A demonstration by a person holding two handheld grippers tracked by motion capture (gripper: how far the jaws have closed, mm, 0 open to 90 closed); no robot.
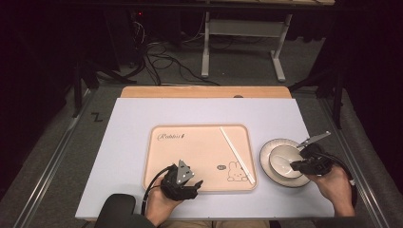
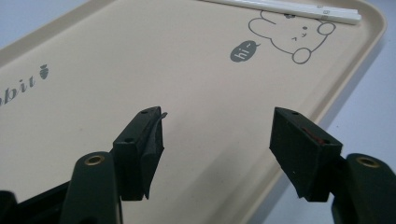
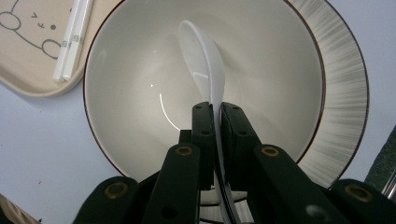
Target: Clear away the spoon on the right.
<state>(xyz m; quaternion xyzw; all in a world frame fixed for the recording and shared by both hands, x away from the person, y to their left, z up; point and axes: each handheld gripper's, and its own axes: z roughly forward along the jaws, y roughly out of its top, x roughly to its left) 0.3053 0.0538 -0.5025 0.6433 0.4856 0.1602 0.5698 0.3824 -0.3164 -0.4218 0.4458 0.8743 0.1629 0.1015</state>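
Note:
A white ceramic spoon (image 3: 203,56) lies in a cream bowl (image 3: 130,93) that stands on a grey-striped plate (image 3: 341,93). My right gripper (image 3: 217,109) is shut on the spoon's handle, its jaws pressed against both sides. In the high view the bowl (image 1: 275,153) and plate (image 1: 266,147) sit right of a beige rabbit-print tray (image 1: 190,152), with the right gripper (image 1: 297,165) at the bowl's near right rim. My left gripper (image 2: 217,135) is open and empty over the tray's near edge (image 1: 196,186). White chopsticks (image 1: 236,154) lie on the tray's right side.
The tray (image 2: 140,60) rests on a pale blue mat (image 1: 128,142) over a wooden table. The chopsticks (image 2: 289,8) lie beside the rabbit drawing. A grey plate on the right gripper juts out past the bowl. Beyond the table are a dark floor, cables and a metal stand.

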